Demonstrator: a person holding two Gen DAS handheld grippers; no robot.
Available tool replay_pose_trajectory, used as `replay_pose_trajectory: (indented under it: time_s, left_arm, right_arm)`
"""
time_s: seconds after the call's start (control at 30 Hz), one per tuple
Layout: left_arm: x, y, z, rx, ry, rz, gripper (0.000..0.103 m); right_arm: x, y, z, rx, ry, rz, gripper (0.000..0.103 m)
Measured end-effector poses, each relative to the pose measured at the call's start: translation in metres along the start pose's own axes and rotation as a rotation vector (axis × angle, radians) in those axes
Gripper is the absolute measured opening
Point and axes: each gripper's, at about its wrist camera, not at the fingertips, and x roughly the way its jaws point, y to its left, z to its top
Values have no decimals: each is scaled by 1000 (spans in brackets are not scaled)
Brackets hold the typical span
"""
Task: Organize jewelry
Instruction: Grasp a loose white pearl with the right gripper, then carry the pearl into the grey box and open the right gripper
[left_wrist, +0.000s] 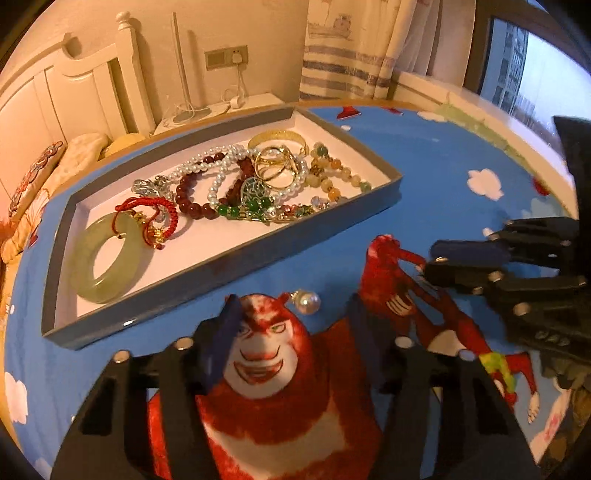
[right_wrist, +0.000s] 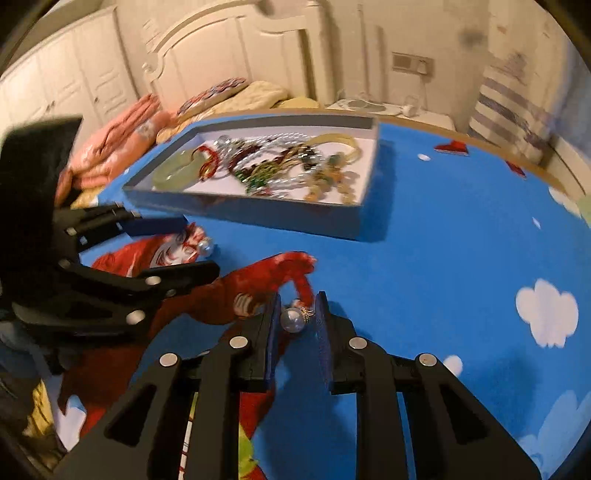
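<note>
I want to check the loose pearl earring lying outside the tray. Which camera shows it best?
The left wrist view: the pearl earring lies sharp and unobstructed on the blue cloth, ahead of the open left gripper. The right wrist view shows it only small and blurred, beside the left gripper's finger.

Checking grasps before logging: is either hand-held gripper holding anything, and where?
Right hand-held gripper pinches a pearl earring across its bead. Left hand-held gripper is open, holding nothing.

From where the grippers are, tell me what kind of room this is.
Most likely a bedroom at home. A white headboard with pillows and a folded pink blanket stands behind the table, and striped curtains hang by a window. The tray of jewelry sits on a cartoon-print tablecloth.
</note>
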Motion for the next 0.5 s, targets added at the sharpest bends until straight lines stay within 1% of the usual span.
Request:
replay_pose_trajectory:
  time_s: [0.03, 0.07, 0.1, 0.13, 0.17, 0.23, 0.3, 0.5]
  left_arm:
    - [1, -2, 1, 7, -1, 5, 53]
    - [1, -3, 2, 15, -4, 3, 43]
    - [0, -5, 2, 26, -11, 3, 38]
    - [0, -7, 2, 34, -16, 4, 23]
    - [-1, -9, 1, 44, -21, 10, 14]
    - [-1, -10, -1, 46, -27, 12, 14]
    - [-2, -6, -1, 29, -34, -9, 14]
    - [-5, 3, -3, -11, -47, -41, 14]
  right_arm:
    - [0, -2, 0, 10, -1, 3, 19]
    - [0, -2, 0, 10, 1, 2, 19]
    - [0, -1, 0, 6, 4, -2, 19]
    - [1, 0, 0, 3, 5, -4, 19]
    - [1, 0, 0, 1, 6, -7, 19]
    - [1, 0, 0, 3, 6, -5, 19]
    - [1, 1, 0, 6, 5, -5, 19]
    - [2, 0, 0, 7, 7, -5, 20]
